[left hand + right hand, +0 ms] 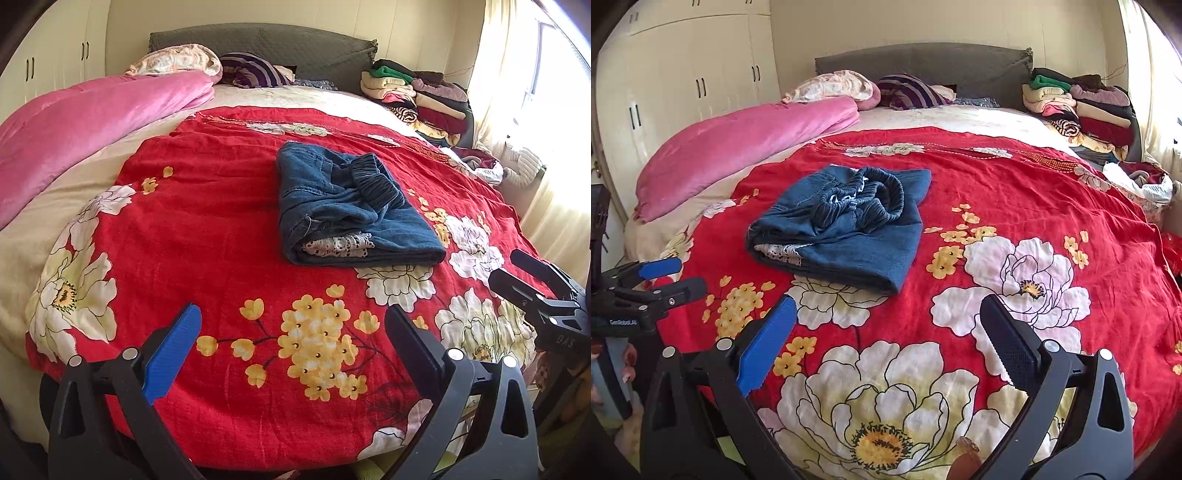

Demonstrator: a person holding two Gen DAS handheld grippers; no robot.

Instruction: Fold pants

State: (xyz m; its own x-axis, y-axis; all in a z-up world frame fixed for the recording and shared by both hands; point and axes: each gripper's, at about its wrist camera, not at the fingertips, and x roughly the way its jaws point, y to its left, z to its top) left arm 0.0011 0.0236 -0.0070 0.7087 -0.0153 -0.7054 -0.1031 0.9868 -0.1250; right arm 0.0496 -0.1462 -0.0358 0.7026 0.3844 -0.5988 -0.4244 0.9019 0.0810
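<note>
**Folded pants lie on the red spread, both grippers held back and empty**

Left wrist view: the left gripper (293, 341) hangs over the near edge of the bed, its jaws spread wide with nothing between them; one finger carries a blue pad (173, 354), the other a black one. Beyond it, well apart from the fingertips, the blue denim pants (347, 210) lie folded into a compact bundle on the red floral bedspread (207, 206). The elastic waistband (376, 181) is bunched on top, and a strip of white lace (338, 246) peeks out of the near fold. The right gripper (517, 275) shows at the right edge, also parted and holding nothing. A pink quilt (92, 122) runs along the left side of the bed, and a stack of folded clothes (421, 99) stands by the grey headboard (266, 40) near the window.

Right wrist view: the right gripper (888, 341) hovers over a large white flower print, fingers wide apart and empty. The pants (842, 236) sit ahead and to the left on the bedspread (1015, 184), not touched by either tool. The left gripper (677, 277) shows at the left edge, just beside the bed's corner, its fingers parted. White wardrobe doors (694, 74) fill the wall behind the pink quilt (746, 144).
</note>
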